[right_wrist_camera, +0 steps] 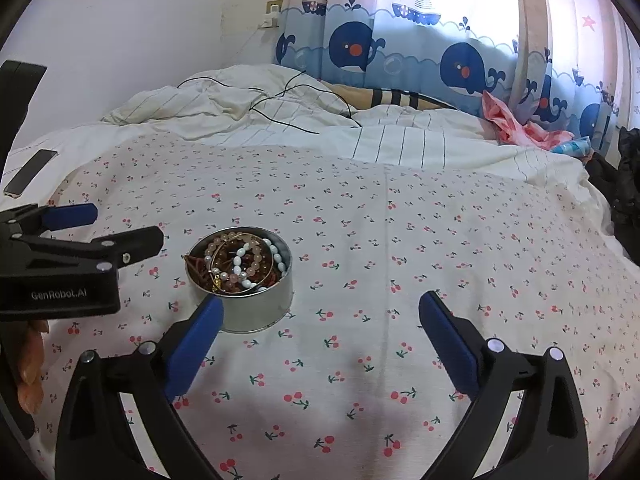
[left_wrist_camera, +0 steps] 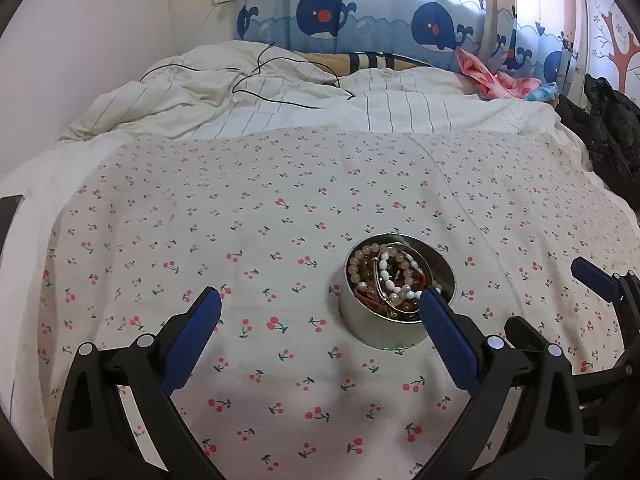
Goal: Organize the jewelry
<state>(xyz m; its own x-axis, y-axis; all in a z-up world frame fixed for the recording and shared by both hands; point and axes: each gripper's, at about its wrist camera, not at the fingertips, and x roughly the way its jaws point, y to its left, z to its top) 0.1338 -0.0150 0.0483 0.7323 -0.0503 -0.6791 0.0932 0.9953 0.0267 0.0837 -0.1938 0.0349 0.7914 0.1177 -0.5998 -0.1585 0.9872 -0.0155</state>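
With both tools spread wide and gripping nothing, I have the left tool [left_wrist_camera: 320,304] and right tool [right_wrist_camera: 322,304] low over the cherry-print bed [right_wrist_camera: 400,240], flanking the round tin [right_wrist_camera: 256,304]. All the jewelry [right_wrist_camera: 240,260] I can see lies heaped in that tin, between the two tools, at each one's inner fingertip. Fits either a sorted-away pile or one awaiting sorting; can't tell which.
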